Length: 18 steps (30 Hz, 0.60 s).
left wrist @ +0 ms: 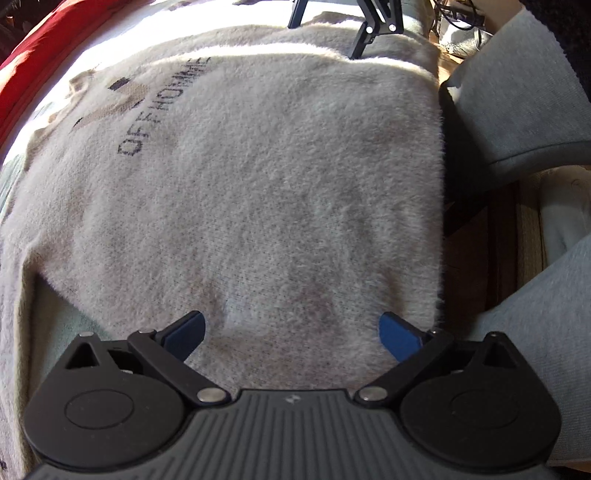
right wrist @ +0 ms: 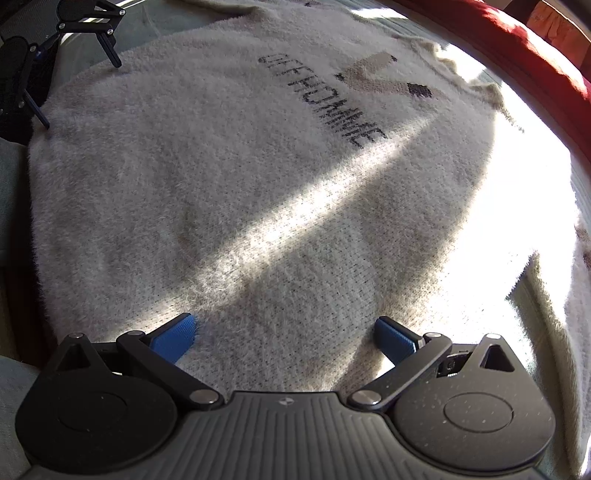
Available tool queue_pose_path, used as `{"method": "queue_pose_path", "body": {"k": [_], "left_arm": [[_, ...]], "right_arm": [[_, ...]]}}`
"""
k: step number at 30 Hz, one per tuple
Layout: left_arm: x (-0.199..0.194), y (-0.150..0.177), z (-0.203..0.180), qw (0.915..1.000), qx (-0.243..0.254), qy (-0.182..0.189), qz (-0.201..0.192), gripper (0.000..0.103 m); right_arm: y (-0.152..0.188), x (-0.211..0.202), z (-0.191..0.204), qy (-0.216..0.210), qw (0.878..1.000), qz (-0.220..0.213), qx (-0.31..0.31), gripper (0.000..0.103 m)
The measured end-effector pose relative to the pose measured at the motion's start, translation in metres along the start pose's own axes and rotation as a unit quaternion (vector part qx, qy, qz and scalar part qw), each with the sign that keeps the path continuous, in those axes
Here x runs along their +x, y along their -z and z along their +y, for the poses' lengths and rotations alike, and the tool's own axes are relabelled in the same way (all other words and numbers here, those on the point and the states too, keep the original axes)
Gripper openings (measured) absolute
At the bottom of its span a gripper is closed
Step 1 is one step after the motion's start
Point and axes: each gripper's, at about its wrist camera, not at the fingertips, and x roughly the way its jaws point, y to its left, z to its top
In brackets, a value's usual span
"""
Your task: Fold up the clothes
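A fuzzy grey sweater [left wrist: 258,177] with dark lettering lies spread flat and fills both views [right wrist: 236,192]. My left gripper [left wrist: 291,334] hovers open over its near hem, blue pads wide apart, nothing between them. At the opposite side of the sweater my right gripper [right wrist: 284,338] is likewise open, its pads just above the fabric. Each view catches the other gripper at the far edge: the right gripper [left wrist: 364,35] at the top of the left wrist view, the left gripper [right wrist: 79,64] at the top left of the right wrist view, both open over the sweater's edge.
A red blanket [left wrist: 44,55] runs along the far side of the surface [right wrist: 524,40]. A person's grey sleeves [left wrist: 517,103] hang beside the sweater's right edge. Strong sunlight washes out part of the sweater [right wrist: 517,184]. Wooden floor [left wrist: 476,258] shows beyond the edge.
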Motion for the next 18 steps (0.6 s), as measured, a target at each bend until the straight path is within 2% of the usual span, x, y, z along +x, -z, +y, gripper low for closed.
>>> {"method": "queue_pose_path", "body": {"k": [4,7,11,14,17,18], "left_arm": [[-0.006,-0.017,0.044,0.9973,-0.061,-0.037,-0.02,0.1],[-0.006,-0.04,0.087,0.9881,-0.133,-0.063,-0.045,0.1],[0.002,-0.069,0.141,0.9673,-0.231,-0.089,-0.056,0.1],[0.014,-0.088,0.178,0.9506,-0.289,-0.094,-0.062,0.1],[0.029,-0.099,0.21,0.9283,-0.355,-0.08,-0.077,0.1],[0.035,-0.101,0.223,0.9141,-0.39,-0.073,-0.085,0.1]], "right_arm": [[-0.01,-0.003,0.0,-0.003,1.0,0.025,-0.003,0.103],[-0.021,-0.009,-0.002,0.004,0.999,0.043,-0.009,0.103],[-0.044,-0.023,-0.015,0.01,0.999,0.029,0.009,0.103],[-0.072,-0.027,-0.036,0.008,0.999,0.004,0.052,0.103],[-0.108,-0.023,-0.066,-0.002,0.994,-0.036,0.105,0.103],[-0.124,-0.018,-0.079,-0.008,0.99,-0.052,0.127,0.103]]}}
